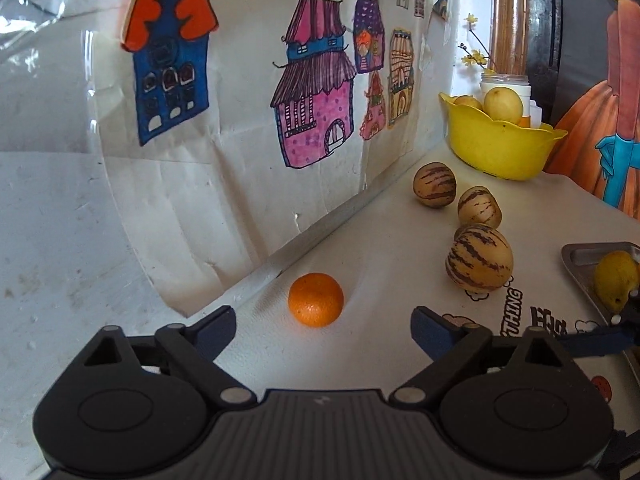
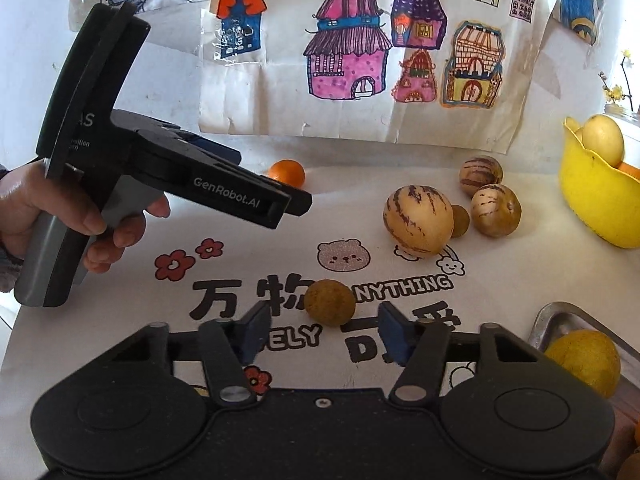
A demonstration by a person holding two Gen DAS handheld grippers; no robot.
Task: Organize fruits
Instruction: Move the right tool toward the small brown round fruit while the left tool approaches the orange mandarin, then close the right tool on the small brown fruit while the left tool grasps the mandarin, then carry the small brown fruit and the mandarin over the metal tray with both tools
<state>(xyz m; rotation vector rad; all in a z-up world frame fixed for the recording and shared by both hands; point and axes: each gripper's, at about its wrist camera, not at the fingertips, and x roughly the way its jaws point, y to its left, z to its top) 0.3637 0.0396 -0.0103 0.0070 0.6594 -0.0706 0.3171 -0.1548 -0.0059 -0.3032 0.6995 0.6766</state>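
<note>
The left hand-held gripper (image 1: 323,330) gapes wide before a smooth orange (image 1: 316,300) by the wall; the right hand-held gripper (image 2: 320,330), half-closed and empty, faces a rough brown fruit (image 2: 329,302) on open surface (image 2: 248,236).

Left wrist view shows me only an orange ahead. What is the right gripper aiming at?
Observer: A small brown fruit lies on the table just ahead of the right gripper.
Operator: Is it gripped?
Observer: No, the jaws stand apart, clear of it on both sides.
Operator: Any more brown ones?
Observer: A second brown fruit sits half hidden behind the biggest striped fruit.
</note>
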